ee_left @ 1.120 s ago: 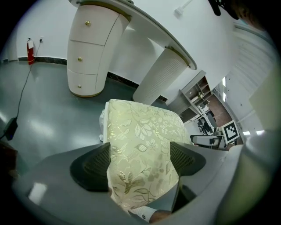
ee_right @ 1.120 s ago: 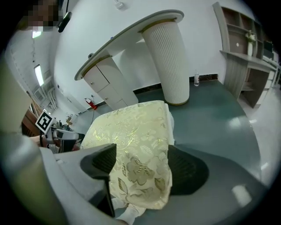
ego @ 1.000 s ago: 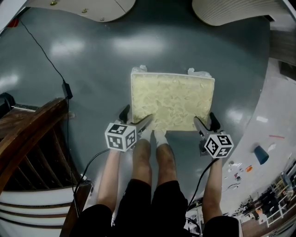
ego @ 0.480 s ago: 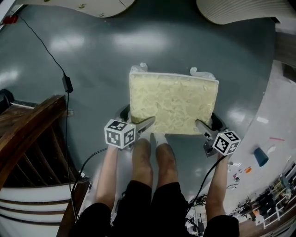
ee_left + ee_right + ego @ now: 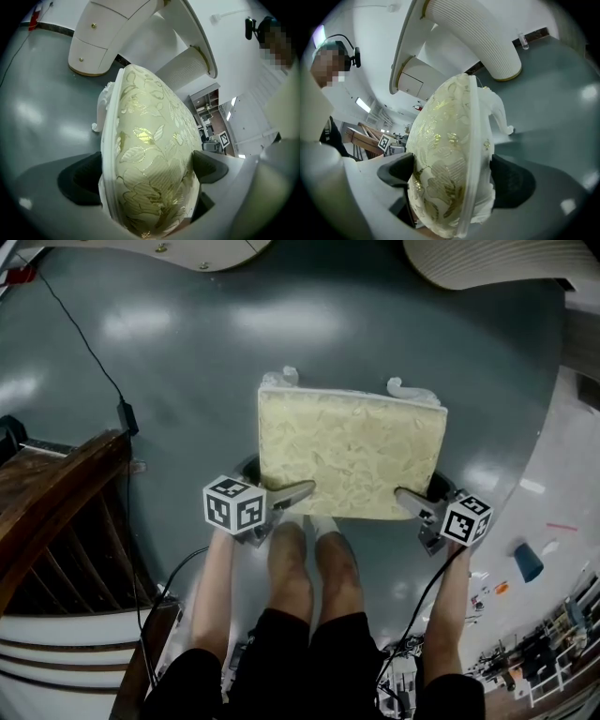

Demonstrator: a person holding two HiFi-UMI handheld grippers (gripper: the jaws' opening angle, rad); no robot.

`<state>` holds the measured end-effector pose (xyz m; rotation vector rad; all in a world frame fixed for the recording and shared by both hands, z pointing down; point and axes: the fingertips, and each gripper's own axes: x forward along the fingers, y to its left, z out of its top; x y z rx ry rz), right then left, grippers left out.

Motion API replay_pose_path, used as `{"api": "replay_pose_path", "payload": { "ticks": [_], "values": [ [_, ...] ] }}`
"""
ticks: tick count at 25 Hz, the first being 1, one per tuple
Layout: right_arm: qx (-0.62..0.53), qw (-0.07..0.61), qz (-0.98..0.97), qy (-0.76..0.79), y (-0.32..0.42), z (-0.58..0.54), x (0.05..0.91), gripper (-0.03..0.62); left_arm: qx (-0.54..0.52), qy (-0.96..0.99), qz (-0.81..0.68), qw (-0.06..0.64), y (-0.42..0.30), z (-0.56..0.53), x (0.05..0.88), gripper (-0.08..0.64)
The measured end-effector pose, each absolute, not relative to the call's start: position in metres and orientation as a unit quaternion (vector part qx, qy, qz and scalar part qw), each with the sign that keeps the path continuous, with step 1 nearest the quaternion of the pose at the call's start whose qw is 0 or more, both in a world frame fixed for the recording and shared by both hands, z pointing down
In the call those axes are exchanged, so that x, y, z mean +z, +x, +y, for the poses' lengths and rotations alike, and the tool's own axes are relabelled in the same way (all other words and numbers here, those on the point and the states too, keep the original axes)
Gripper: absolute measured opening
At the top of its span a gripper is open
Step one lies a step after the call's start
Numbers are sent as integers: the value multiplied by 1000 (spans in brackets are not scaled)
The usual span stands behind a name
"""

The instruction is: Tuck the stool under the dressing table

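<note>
Head view looks straight down past the person's knees [image 5: 314, 563] onto the stool [image 5: 352, 451]. It stands on the grey floor [image 5: 187, 381] right in front of the feet, with its cream, leaf-patterned cushion facing up. The dressing table [image 5: 187, 251] is well apart from it, at the far edge of the floor. It has a white drawer pedestal [image 5: 105, 44] on one side and a ribbed pedestal [image 5: 487, 259] on the other, and the open floor between them is where the stool would go.

The left gripper [image 5: 273, 480] sits at the seat's near left corner and the right gripper [image 5: 424, 491] at the near right corner. I'd say they are placed one to a side so the stool can be steered squarely rather than swing. Each gripper view shows the seat's edge standing between its two dark pads, with the cushion toward one pad and the white rim toward the other.

Both pairs of jaws have just been opening and stand wide. I can't be sure the pads aren't brushing the cushion, but neither pair looks clamped on it. The tuck isn't done yet: the stool has the whole stretch of floor to cross.
</note>
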<state>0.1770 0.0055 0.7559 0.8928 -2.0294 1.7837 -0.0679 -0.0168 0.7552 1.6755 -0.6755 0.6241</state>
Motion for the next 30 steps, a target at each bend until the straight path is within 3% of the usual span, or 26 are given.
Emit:
{"api": "replay_pose_path", "payload": {
  "ticks": [7, 30],
  "values": [
    [636, 143, -706, 276, 175, 6, 767, 560, 262, 723, -259, 585, -64, -17, 761, 609],
    [664, 108, -702, 231, 164, 9, 773, 586, 239, 733, -231, 593, -62, -19, 767, 618]
  ]
}}
